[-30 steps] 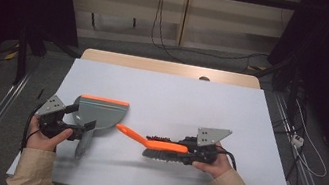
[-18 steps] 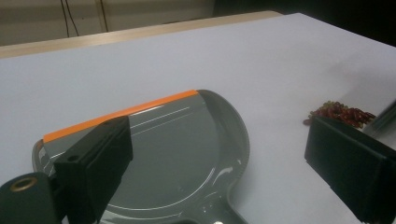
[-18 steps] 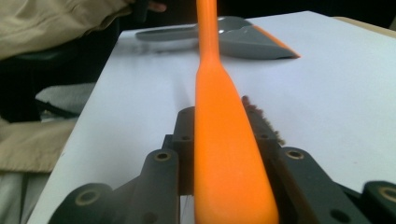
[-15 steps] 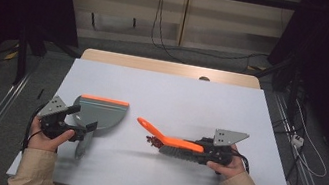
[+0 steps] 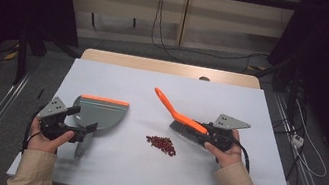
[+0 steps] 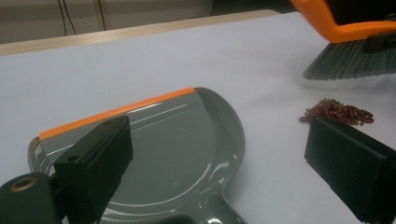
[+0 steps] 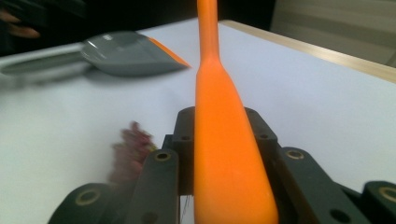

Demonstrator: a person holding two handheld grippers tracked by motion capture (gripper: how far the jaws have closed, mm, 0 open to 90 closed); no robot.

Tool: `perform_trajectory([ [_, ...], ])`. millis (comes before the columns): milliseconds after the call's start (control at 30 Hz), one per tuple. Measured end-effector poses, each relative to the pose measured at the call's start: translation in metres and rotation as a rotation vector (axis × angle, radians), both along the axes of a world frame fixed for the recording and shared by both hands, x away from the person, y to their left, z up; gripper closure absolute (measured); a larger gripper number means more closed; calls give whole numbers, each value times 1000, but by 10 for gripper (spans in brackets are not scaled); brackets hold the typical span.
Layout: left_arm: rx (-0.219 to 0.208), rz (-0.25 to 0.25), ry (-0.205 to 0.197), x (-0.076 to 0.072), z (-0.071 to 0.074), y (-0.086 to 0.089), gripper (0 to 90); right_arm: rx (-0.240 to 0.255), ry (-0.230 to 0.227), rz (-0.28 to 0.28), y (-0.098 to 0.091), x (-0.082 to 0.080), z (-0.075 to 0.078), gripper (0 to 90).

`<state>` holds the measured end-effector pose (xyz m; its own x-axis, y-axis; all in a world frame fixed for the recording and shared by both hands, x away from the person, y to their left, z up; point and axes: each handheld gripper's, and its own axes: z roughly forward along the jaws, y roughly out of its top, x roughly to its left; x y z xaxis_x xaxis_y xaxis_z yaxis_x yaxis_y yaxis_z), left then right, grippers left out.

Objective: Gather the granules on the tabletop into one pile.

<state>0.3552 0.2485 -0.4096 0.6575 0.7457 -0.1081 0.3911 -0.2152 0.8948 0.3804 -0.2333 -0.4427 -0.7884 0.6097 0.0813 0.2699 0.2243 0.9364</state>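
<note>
Two tools in hand. Right gripper is clamped on the orange-backed hand brush with dark bristles: light, stiff plastic, best held at the thick back as now. Left gripper straddles the handle of the grey plastic dustpan with orange lip; whether its pads press, I cannot tell. Small heap of loose red beans lies between them on the white worktop; likely to scatter.

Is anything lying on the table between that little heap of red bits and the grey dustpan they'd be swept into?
Nothing visible. Bare white table lies between the red pile and the dustpan; the brush sits on the pile's far side.
</note>
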Motion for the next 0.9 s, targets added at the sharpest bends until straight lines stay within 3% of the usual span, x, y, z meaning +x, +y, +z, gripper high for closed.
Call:
perform_trajectory([
  [133,-4,-2,3,-2,-1,0,76,-52,41,-45,-5,3,-6,713],
  [200,-1,-4,3,-2,0,1,75,-47,56,-68,-8,2,-5,711],
  [333,2,-9,7,-4,0,0,75,-127,70,-87,-5,-1,0,687],
  [600,41,-18,38,-12,-2,-3,72,-171,86,-104,-1,-4,14,654],
  [900,58,2,72,-18,-7,-6,72,-247,126,-144,5,4,28,651],
])
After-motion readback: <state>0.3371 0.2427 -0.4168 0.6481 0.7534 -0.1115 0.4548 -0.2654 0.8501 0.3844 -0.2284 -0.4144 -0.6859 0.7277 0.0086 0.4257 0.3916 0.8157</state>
